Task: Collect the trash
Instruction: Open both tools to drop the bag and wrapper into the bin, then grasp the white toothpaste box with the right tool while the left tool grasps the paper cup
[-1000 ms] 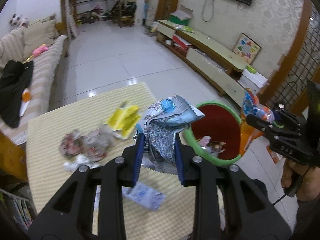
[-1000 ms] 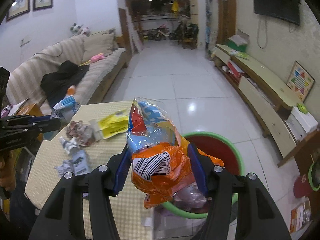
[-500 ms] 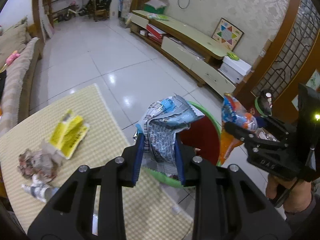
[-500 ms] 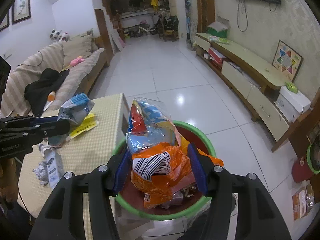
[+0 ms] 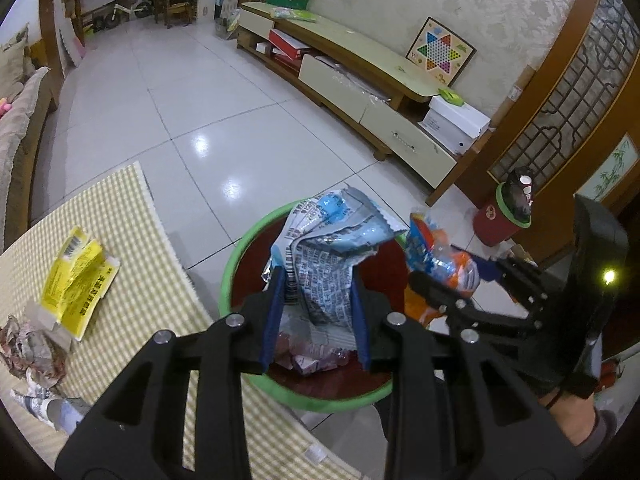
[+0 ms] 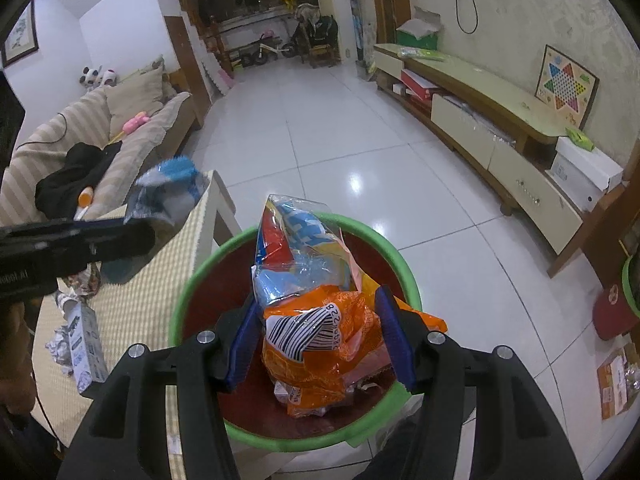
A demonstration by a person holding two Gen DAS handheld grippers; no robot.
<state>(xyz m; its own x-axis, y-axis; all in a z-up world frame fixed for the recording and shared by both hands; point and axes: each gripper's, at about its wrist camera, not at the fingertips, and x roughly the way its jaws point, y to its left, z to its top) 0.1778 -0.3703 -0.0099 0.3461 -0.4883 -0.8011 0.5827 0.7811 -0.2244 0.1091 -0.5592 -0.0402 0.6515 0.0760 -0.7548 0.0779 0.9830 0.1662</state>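
Note:
My left gripper (image 5: 318,320) is shut on a crumpled blue and white wrapper (image 5: 328,256) and holds it over the green-rimmed red bin (image 5: 232,256). My right gripper (image 6: 318,336) is shut on an orange and blue snack bag (image 6: 316,312) and holds it over the same bin (image 6: 404,272). Each gripper shows in the other's view: the right gripper (image 5: 444,280) with its bag, the left gripper (image 6: 136,232) with its wrapper (image 6: 168,192). Some trash lies in the bin's bottom.
The checked yellow tablecloth (image 5: 132,240) carries a yellow wrapper (image 5: 78,276), crumpled paper (image 5: 28,348) and a small carton (image 6: 84,348). A second small red bin (image 5: 504,220) stands by the wall. A sofa (image 6: 100,140) and a low cabinet (image 6: 500,128) flank the tiled floor.
Both grippers have moved right from over the table to over the bin, each still holding its trash.

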